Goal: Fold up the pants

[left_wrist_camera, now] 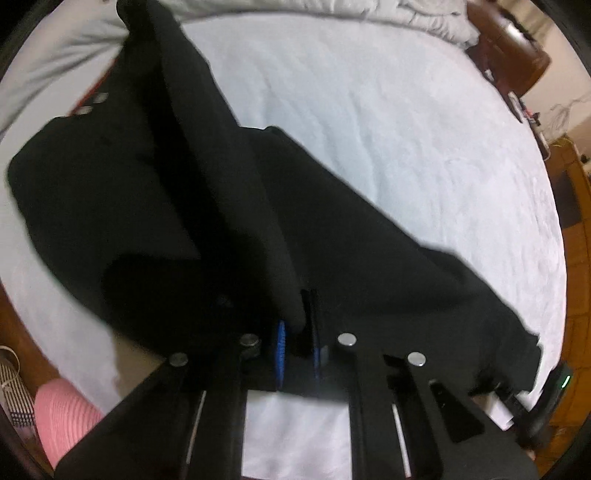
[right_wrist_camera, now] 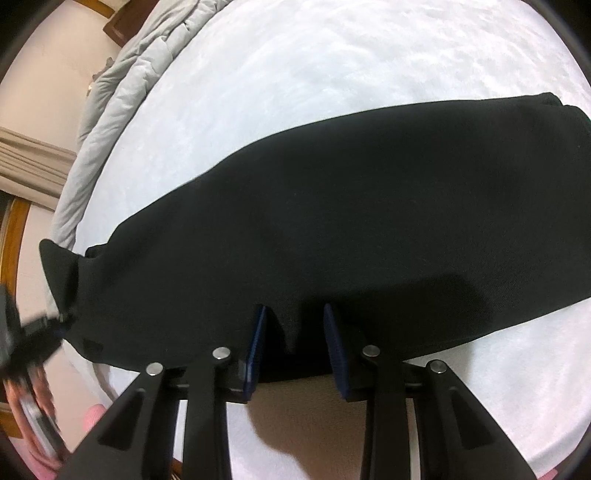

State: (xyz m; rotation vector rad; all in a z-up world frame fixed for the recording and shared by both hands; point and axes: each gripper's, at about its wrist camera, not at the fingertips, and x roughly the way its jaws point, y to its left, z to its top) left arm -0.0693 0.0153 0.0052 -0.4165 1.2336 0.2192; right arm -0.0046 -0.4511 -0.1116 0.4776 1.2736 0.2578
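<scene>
In the left wrist view, the black pants (left_wrist_camera: 177,206) lie spread over a white bedsheet (left_wrist_camera: 388,140), one leg running off to the right and low toward the bed edge. A ridge of the dark fabric rises from the far top left down to the left gripper (left_wrist_camera: 297,339), whose blue pads (left_wrist_camera: 280,350) sit close together with a fold of the pants pinched between them. A grey duvet (left_wrist_camera: 424,14) is bunched along the far side of the bed, and a pink sleeve (left_wrist_camera: 62,417) shows at the lower left.

In the right wrist view, the pants (right_wrist_camera: 351,229) stretch across the sheet (right_wrist_camera: 332,55) as one long dark band from left to right. The right gripper (right_wrist_camera: 295,343) has its blue pads (right_wrist_camera: 334,347) spread apart, with the near hem of the fabric lying between them; they do not press on the cloth. The grey duvet (right_wrist_camera: 122,96) lies heaped at the upper left.
</scene>
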